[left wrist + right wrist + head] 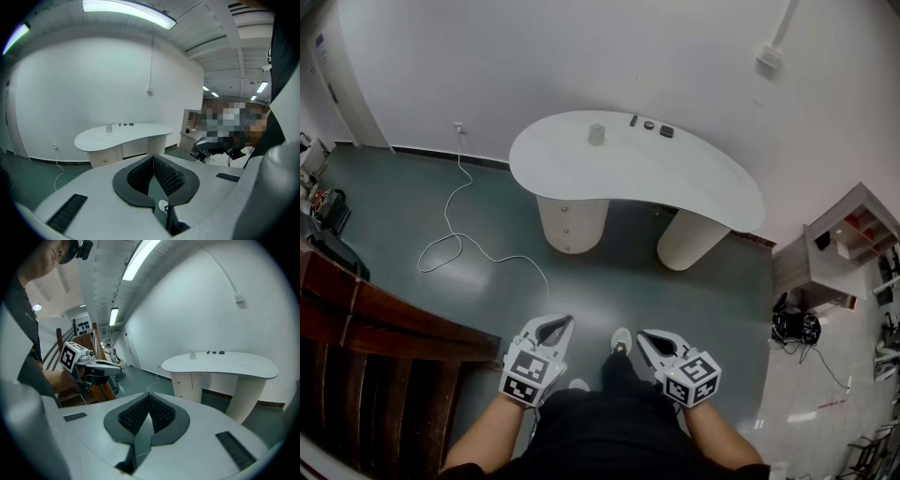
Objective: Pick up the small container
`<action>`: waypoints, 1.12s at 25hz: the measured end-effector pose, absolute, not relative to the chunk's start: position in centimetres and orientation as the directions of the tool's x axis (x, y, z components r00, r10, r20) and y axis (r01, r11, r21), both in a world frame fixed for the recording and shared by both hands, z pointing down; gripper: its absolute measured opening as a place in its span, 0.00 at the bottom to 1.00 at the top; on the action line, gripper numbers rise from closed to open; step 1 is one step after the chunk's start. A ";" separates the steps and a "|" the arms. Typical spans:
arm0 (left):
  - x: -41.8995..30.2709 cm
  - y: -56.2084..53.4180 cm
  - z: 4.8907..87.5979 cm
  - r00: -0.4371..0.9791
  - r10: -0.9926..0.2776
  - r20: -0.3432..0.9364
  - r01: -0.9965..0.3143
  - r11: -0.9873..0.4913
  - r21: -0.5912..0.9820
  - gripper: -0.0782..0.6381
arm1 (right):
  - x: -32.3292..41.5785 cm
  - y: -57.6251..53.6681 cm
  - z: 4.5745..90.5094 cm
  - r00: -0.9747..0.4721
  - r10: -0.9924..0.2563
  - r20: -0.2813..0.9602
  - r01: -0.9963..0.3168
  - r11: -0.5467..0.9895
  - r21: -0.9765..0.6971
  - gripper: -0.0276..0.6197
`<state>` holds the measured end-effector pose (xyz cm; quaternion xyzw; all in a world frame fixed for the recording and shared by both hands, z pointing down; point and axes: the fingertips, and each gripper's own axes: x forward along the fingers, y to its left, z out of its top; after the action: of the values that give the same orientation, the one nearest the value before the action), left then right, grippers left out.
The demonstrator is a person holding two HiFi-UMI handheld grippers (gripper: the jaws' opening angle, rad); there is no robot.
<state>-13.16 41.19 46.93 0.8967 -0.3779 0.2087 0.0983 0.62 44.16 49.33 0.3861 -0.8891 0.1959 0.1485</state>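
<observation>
- The left gripper (153,158) has its jaws together at the tips, with nothing between the ribbed pads; the floor shows through the gap lower down.
- The right gripper (149,396) is likewise closed tip to tip and holds nothing.
- Both are held low in front of the person, side by side and apart from each other, pointing towards the white curved table (694,178).
- The small container (596,134) stands upright on that table, straight ahead of both grippers and well apart from them, near the tabletop's far edge.
- It is pale and looks cylindrical; it is too small in every view to tell what is in it, or whether it has a lid.
- Just to its right, seen from the grippers, three small dark items (649,125) lie in a short row on the tabletop, apart from the container.
- Off to the right of the right gripper stands an open shelf unit (848,208); its compartments hold some small reddish things that are too small to make out.
- Ahead and to the left of the left gripper, a white cable (450,220) trails across the green floor from a wall socket.
</observation>
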 end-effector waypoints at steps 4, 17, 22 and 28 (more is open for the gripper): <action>-12.6 39.2 47.1 0.623 -0.638 0.452 -0.721 -0.693 0.016 0.13 | 1.5 41.3 49.9 -0.646 -0.642 0.412 -0.757 0.609 -0.238 0.04; -9.9 25.1 44.6 0.554 -0.711 0.432 -0.781 -0.623 -0.024 0.13 | 5.3 25.7 47.2 -0.684 -0.636 0.358 -0.723 0.658 -0.213 0.04; -7.5 21.3 44.8 0.538 -0.717 0.443 -0.794 -0.608 -0.018 0.13 | 7.2 21.6 47.0 -0.706 -0.615 0.350 -0.700 0.679 -0.220 0.04; -5.4 17.5 44.7 0.510 -0.730 0.456 -0.810 -0.586 -0.033 0.13 | 9.0 17.7 47.6 -0.732 -0.590 0.341 -0.675 0.696 -0.246 0.04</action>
<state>-5.40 17.51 44.72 0.8639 -0.4456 0.2161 0.0923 9.01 17.68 47.59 0.3461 -0.9132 0.1795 0.1185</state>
